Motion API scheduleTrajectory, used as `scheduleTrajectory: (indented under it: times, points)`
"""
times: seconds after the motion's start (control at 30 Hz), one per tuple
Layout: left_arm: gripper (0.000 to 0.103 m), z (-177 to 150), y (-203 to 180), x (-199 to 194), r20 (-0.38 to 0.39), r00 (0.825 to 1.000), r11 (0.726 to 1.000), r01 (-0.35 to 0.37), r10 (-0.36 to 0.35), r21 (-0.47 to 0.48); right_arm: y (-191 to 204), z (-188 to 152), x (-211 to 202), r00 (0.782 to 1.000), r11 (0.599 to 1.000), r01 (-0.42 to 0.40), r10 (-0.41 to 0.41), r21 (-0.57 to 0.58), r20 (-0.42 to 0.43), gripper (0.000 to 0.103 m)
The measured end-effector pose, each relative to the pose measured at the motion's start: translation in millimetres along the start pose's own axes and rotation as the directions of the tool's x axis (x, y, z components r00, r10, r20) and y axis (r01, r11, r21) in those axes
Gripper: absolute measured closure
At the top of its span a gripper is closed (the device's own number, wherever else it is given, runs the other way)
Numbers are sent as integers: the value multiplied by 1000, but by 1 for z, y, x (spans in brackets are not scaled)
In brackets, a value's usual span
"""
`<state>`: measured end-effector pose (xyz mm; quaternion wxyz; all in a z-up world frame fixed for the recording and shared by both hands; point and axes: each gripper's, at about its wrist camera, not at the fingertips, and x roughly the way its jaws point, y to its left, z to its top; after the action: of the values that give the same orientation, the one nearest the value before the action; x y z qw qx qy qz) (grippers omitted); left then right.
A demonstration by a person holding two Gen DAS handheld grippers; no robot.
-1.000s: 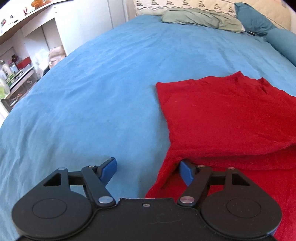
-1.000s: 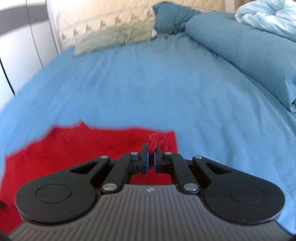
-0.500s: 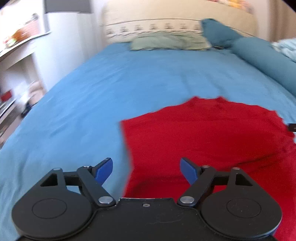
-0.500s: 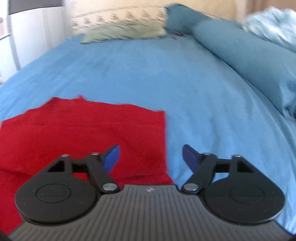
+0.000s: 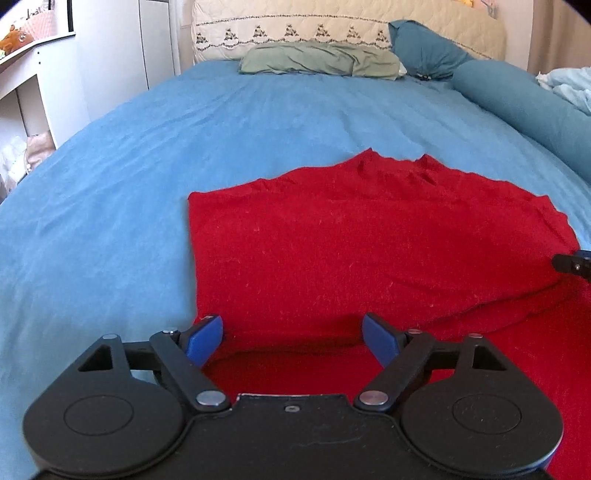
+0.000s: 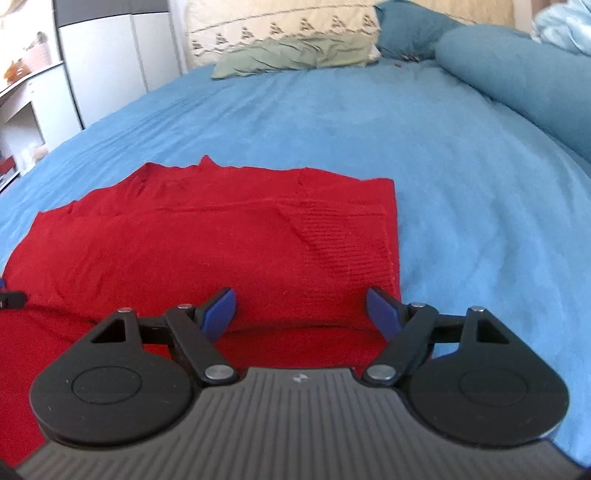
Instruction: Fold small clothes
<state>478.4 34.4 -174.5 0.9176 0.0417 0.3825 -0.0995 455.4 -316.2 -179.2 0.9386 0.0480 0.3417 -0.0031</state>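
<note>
The red garment (image 5: 369,254) lies folded on the bed (image 5: 110,221), long axis running side to side, its near fold just ahead of both the left gripper (image 5: 293,339) and right gripper (image 6: 301,310), jaws wide apart and empty.

Domestic bedroom: blue-sheeted bed (image 5: 258,122), pillows (image 5: 317,61) against quilted headboard (image 5: 332,26), white wardrobe (image 6: 107,62) alongside

Blue-sheeted bed (image 5: 258,122), white cupboards (image 6: 107,62) beside
</note>
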Motion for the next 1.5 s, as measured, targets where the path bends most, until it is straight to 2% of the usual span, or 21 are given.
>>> scheduleTrajectory:
  times: [0.13, 0.2, 0.27, 0.43, 0.53, 0.6, 0.77, 0.87, 1.0, 1.2, 1.27, 1.4, 1.5]
  points:
    - [16, 7, 0, -23, 44, 999, 1000, 4, -5, 12, -5, 9, -16, 999, 999, -39, 39, 10, 10, 8]
    - [15, 13, 5, -48, 82, 996, 1000, 29, -29, 1, -4, 18, -33, 1000, 1000, -6, 6, -7, 17, 8]
    - [8, 19, 9, -75, 115, 993, 999, 39, -38, -5, -3, 27, -61, 999, 999, -1, 3, -39, 44, 8]
    - [8, 14, 17, -154, 191, 981, 1000, 13, -15, 14, -9, 38, -143, 993, 998, -39, 43, -39, 111, 8]
    - [8, -3, 20, -206, 216, 976, 999, 18, -11, -31, -12, 31, -203, 989, 997, -75, 76, -9, 128, 8]
    - [8, -15, 21, -232, 201, 979, 998, 34, -24, -45, -11, 20, -241, 988, 997, -77, 78, -11, 132, 7]
    - [8, -67, 21, -285, 172, 984, 994, 67, -52, -83, -5, -23, -316, 990, 996, -88, 90, -22, 113, 7]
    - [8, -99, 22, -289, 125, 990, 991, 81, -67, -106, -4, -59, -344, 990, 994, -106, 106, -4, 96, 7]
    - [10, -144, 19, -281, 50, 996, 986, 80, -74, -145, -1, -112, -358, 994, 995, -96, 94, 33, 63, 7]
    - [25, -196, 19, -264, -27, 998, 970, 42, -50, -240, -11, -183, -347, 999, 990, -3, 8, 138, -35, 8]
    - [35, -208, 21, -258, -47, 998, 963, 38, -53, -267, -15, -198, -341, 998, 983, 14, -2, 183, -66, 9]
    - [39, -222, 15, -253, -59, 997, 960, 26, -44, -279, -11, -216, -331, 994, 982, 42, -23, 184, -102, 13]
    - [39, -227, 12, -253, -55, 998, 965, 18, -34, -261, -7, -224, -322, 991, 983, 41, -17, 181, -132, 27]
